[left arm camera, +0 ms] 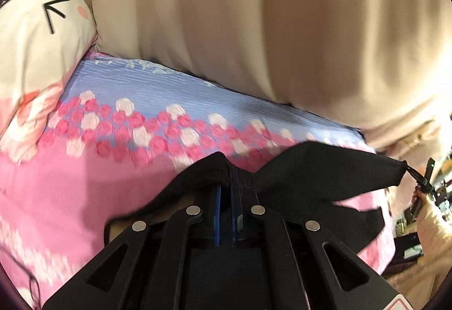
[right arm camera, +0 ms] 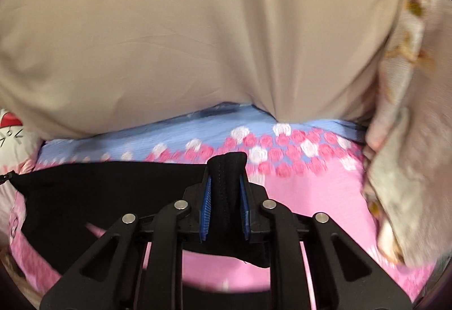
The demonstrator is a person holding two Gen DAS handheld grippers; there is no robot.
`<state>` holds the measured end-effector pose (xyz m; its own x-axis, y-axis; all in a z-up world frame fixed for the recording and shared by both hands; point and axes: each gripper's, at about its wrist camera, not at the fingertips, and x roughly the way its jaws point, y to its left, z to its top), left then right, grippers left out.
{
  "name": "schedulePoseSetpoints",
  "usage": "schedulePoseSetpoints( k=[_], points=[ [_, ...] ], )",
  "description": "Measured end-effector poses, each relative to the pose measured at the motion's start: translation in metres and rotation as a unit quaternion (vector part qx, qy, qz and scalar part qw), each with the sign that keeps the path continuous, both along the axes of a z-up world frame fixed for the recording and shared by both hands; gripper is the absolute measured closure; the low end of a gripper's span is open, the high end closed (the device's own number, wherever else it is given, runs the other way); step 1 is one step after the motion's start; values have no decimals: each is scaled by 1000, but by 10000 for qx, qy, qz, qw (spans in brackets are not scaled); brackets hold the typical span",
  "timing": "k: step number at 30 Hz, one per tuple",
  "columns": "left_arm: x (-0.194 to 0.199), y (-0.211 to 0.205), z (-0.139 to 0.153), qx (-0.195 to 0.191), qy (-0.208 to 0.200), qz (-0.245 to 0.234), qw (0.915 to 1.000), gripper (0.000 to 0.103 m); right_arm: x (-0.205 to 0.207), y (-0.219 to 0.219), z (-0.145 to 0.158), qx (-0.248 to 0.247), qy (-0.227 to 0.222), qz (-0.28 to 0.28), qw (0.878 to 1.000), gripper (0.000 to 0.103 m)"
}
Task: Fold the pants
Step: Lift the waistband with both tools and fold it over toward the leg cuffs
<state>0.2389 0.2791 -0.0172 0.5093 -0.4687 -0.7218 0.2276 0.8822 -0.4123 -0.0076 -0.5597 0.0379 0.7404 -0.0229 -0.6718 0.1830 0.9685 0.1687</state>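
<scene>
The black pants (left arm camera: 316,168) hang stretched between my two grippers above a pink and blue flowered bedsheet (left arm camera: 70,197). My left gripper (left arm camera: 226,182) is shut on one end of the pants' edge, the fabric bunched over its blue pads. In the left wrist view the right gripper (left arm camera: 421,182) shows far right, holding the other end. In the right wrist view my right gripper (right arm camera: 226,182) is shut on a fold of the black pants (right arm camera: 99,188), which spread to the left over the sheet (right arm camera: 325,197).
A large beige cushion or bedhead (left arm camera: 254,27) fills the back, also in the right wrist view (right arm camera: 197,41). A white cartoon pillow (left arm camera: 36,41) lies at the left. A pale patterned blanket (right arm camera: 404,140) is bunched at the right.
</scene>
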Motion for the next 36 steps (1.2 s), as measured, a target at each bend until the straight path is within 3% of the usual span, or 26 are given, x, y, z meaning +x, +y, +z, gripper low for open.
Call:
schedulePoseSetpoints(
  k=[3,6,12,14,15,16,20,23,26,28,30,31,32,33,35,36],
  points=[
    [-49,4,4,-143,-12,-62,9999,100,-38,10,-9,-79,226,24,9997,86],
    [-93,12,-5,-159,145,-38,9998,100,-72,21,-38,-155,658,-11,9977,86],
    [-144,34,-55,195,863,241,9958,100,-107,15,-113,-240,1572,-229,9870,86],
    [-150,39,-73,328,1072,348,9931,100,-115,12,-141,-270,1946,-406,9797,81],
    [-154,41,-86,530,1214,444,9902,99,-118,9,-153,-296,2141,-605,9745,70],
    [-157,43,-96,606,1343,475,9879,98,-122,8,-157,-328,2217,-721,9719,61],
    [-163,53,-113,824,1488,779,9823,91,-140,5,-150,-384,2124,-1292,9679,49],
    [-165,60,-110,912,1425,986,9806,91,-139,30,-119,-1050,1778,-1350,9691,44],
    [-172,72,-98,1121,1242,1360,9765,91,-123,76,-74,-1443,1055,-1029,9785,33],
    [-178,84,-87,1049,1084,1672,9743,90,-106,122,-52,-976,592,-404,9926,26],
    [-188,97,-78,805,995,1961,9722,72,-88,165,-45,-521,366,258,9976,26],
    [-191,98,-76,745,976,2018,9717,53,-73,206,-50,-259,297,770,9963,26],
    [-192,94,-74,674,948,2017,9725,45,-63,233,-56,-185,336,1071,9935,26],
    [-197,88,-74,506,900,1969,9750,43,-54,261,-64,-138,402,1375,9896,26],
    [-199,74,-78,259,916,2000,9752,29,-35,329,-87,-214,611,2012,9774,26],
    [-198,68,-82,124,919,2080,9737,29,-28,355,-96,-319,731,2222,9717,26]
  ],
)
